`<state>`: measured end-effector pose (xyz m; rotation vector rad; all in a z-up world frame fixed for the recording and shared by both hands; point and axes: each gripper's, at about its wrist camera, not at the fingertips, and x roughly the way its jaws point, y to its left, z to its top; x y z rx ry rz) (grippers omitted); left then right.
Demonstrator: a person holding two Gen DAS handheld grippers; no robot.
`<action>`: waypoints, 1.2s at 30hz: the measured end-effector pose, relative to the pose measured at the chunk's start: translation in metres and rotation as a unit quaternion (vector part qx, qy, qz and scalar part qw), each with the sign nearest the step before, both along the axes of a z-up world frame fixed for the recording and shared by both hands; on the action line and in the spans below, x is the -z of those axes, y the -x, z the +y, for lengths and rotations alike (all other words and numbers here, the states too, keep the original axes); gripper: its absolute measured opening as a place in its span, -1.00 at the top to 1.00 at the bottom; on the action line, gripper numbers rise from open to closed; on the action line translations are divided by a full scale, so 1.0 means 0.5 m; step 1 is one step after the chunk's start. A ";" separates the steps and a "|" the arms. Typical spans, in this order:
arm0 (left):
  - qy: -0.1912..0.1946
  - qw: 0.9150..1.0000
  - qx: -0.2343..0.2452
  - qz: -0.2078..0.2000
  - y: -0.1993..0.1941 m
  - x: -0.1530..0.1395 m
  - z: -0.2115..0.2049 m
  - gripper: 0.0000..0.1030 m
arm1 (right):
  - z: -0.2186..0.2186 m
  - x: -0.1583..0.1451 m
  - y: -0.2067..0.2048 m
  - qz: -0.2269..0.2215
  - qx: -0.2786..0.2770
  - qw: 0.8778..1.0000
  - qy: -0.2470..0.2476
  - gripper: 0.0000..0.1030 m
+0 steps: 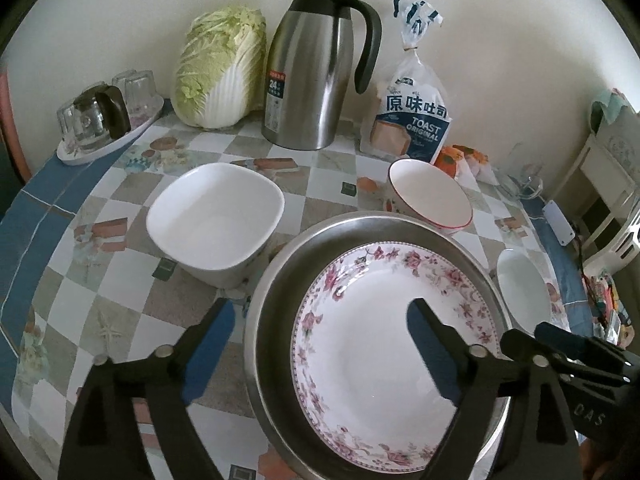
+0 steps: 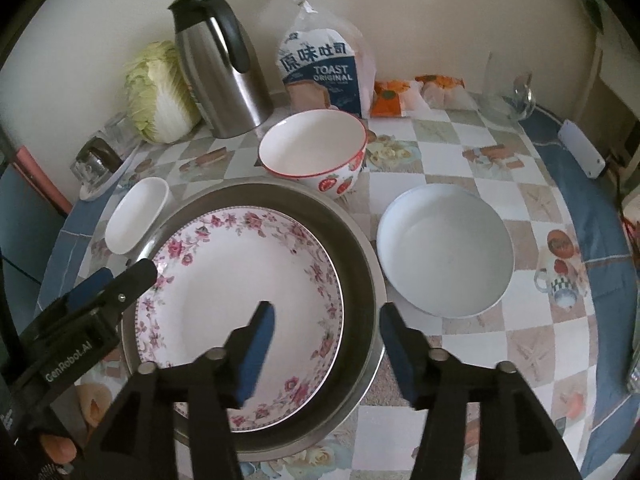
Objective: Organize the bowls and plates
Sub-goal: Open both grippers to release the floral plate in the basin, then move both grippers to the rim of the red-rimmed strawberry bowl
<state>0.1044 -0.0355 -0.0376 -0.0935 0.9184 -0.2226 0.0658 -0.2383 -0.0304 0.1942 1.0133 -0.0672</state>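
1. Your floral plate (image 1: 372, 344) lies inside the wide steel basin (image 1: 276, 280), near the front of the checkered table (image 1: 132, 280); nothing else is in the basin.
2. Your left gripper (image 1: 320, 340) is spread wide, one finger outside the basin's left rim and the other over the plate, grasping nothing.
3. Your right gripper (image 2: 326, 340) is likewise released, one finger above the plate and the other just past the basin's right rim.
4. Three bowls ring the basin, all holding nothing: the square white bowl (image 1: 216, 220) to the left, the strawberry bowl (image 2: 314, 152) just behind, and the round white bowl (image 2: 444, 248) to the right.
5. Behind them, against the wall, stand a napa cabbage (image 1: 220, 68), a steel thermos jug (image 1: 316, 68) and a bag of toast (image 1: 412, 120).
6. The left wrist view shows you the tray of upturned glasses (image 1: 104, 120) clearly; the right view catches only its edge.
7. The right wrist view alone shows the strawberry print on the bowl's side, the full round white bowl, a clear glass pitcher (image 2: 504, 92) and orange snack packets (image 2: 392, 96) at the back right.
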 end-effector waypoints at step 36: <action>-0.054 0.996 -0.071 0.016 -0.005 0.003 0.037 -0.79 | -0.043 -0.019 0.015 -0.043 0.039 0.998 -0.020 -1.00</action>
